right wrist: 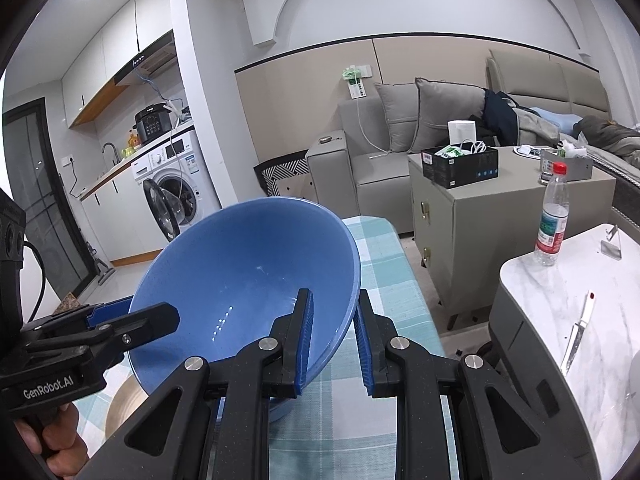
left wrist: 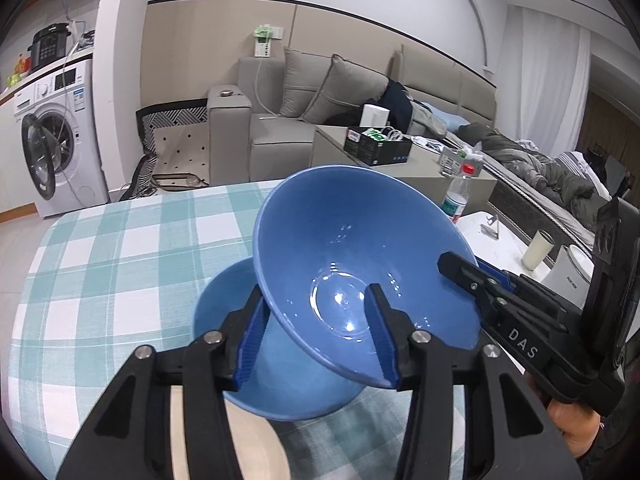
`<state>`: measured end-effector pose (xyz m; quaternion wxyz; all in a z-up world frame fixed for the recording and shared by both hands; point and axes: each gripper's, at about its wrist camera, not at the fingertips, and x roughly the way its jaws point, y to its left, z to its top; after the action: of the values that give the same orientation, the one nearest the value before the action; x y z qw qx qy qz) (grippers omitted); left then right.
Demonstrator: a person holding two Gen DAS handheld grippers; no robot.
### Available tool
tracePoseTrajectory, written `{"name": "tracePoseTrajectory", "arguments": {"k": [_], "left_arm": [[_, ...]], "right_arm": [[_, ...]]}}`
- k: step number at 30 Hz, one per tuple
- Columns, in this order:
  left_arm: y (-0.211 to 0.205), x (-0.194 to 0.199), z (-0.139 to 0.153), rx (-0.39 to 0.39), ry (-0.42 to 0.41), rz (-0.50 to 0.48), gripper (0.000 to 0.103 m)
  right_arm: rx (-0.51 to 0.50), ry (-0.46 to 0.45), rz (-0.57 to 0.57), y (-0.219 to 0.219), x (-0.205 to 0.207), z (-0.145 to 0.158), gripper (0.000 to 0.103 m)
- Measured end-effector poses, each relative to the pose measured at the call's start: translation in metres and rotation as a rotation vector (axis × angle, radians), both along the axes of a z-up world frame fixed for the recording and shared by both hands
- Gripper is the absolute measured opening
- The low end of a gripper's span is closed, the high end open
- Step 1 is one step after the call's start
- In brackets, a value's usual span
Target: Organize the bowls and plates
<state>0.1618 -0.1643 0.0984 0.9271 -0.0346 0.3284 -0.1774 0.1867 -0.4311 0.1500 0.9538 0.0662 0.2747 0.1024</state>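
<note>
- Blue bowl (left wrist: 344,248) tilted, lifted above second blue bowl (left wrist: 280,364) on checkered bench (left wrist: 104,264).
- Left tool (left wrist: 316,320) straddling near rim, pads apparently not pressing.
- Right tool (right wrist: 334,338) pinching bowl's right rim.
- Beige plate (left wrist: 248,448) beside lower bowl.

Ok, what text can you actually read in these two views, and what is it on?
"DAS": on the right claw body, seen from the left wrist.
"GenRobot.AI": on the left claw body, seen from the right wrist.
Too small or blurred: water bottle label, washing machine stickers, black box, pressure cooker panel.
</note>
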Motion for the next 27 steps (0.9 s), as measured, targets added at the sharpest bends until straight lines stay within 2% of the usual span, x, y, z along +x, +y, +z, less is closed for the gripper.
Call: {"name": "tracePoseTrajectory", "arguments": {"k": [9,14,27], "left_arm": [[0.022,0.003,-0.010,-0.012,0.015,0.047,0.037],[0.033,0.005,-0.015,-0.005,0.025,0.063,0.028],[0.049,0.013,-0.033,0.010,0.072,0.104,0.028]], "right_arm": [[-0.020,0.016,0.039,0.019,0.008,-0.012,0.021],[-0.028,0.028,0.050,0.027,0.011,-0.017,0.021],[-0.052,0.051,0.093,0.044,0.018,-0.028,0.021]]}}
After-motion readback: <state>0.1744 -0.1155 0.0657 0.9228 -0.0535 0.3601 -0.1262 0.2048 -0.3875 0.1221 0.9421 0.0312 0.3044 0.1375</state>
